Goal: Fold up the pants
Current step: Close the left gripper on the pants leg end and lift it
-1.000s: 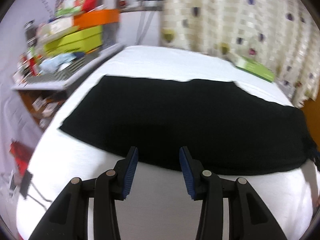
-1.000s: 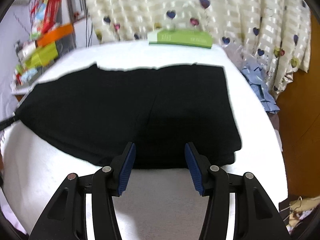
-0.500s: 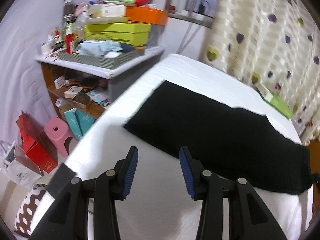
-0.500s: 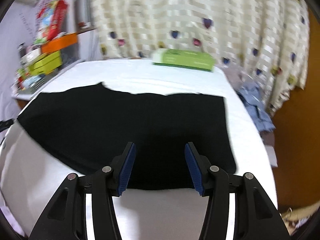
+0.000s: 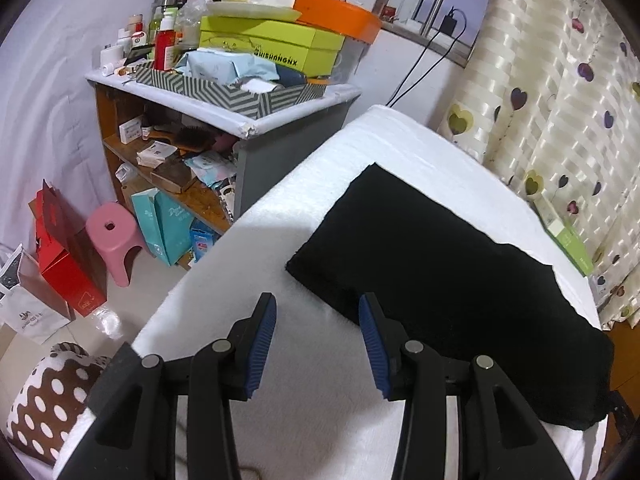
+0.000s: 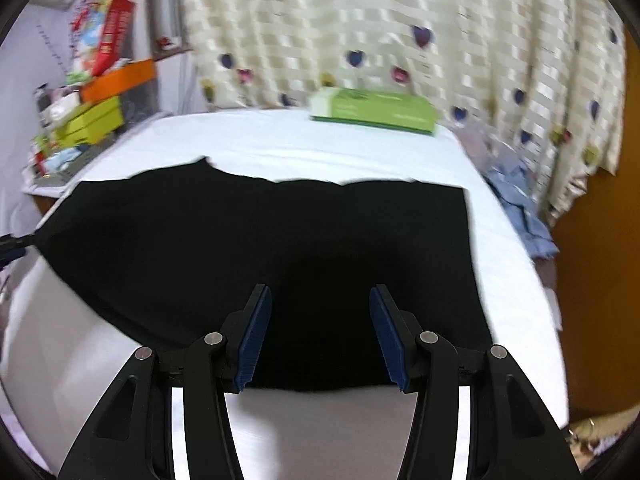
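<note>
Your left gripper (image 5: 317, 338) is spread wide, empty, over white bed (image 5: 304, 432); black pants (image 5: 440, 280) lie flat at 1 o'clock. Your right gripper (image 6: 320, 334) also gapes, empty, pants (image 6: 260, 248) at 12 o'clock, green box (image 6: 372, 111) beyond.

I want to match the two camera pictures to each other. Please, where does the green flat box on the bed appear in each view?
Left wrist view: the green box lies at the right edge, on the white bed beyond the black pants, near the curtain.
Right wrist view: the green box lies top centre, at the far edge of the bed, behind the pants.
Shared landmark: the heart-patterned curtain directly behind the box.
</note>
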A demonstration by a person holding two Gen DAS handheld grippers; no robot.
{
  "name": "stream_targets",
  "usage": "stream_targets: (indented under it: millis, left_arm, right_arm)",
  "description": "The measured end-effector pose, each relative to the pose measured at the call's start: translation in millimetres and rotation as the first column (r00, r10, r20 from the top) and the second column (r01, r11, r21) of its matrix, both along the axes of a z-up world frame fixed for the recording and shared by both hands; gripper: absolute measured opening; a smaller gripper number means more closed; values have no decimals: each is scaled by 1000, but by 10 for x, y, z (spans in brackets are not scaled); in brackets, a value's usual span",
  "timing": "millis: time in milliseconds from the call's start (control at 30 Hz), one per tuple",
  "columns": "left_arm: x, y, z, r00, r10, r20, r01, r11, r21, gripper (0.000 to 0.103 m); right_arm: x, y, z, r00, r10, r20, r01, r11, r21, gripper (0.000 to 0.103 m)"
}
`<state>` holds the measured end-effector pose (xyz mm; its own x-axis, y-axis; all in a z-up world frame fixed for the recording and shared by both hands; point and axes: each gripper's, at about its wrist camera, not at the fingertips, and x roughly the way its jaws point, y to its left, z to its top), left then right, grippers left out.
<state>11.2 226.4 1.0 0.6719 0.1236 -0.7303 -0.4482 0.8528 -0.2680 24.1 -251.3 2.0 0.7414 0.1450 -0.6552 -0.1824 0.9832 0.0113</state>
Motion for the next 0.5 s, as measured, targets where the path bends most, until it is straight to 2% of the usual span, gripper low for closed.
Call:
stream_targets:
  millis: [133,333,367,433,500]
  left_arm:
    - [73,8,1,1000,7,0,-7,1000,8,49]
    - [179,-27,0,1000,-4,-1,4,1000,17,47]
    - [188,-24,-3,1000,-4,0,4,1000,14,44]
    - [200,-4,-10,1000,15,-6,-15,1000,15,27]
    - [211,30,-11,1000,22,-6,-22,1000,7,16]
  right_arm:
    - [21,213,10,998,67,8,-67,998,15,52]
    - [29,440,-11,992,127,8,-127,992,22,52]
    - [16,459,-17,991,134,10,-134,991,23,52]
    - [1,480,-26,990,138,8,-138,990,25,52]
    - [-5,480,-33,991,137,4,-137,990,30,52]
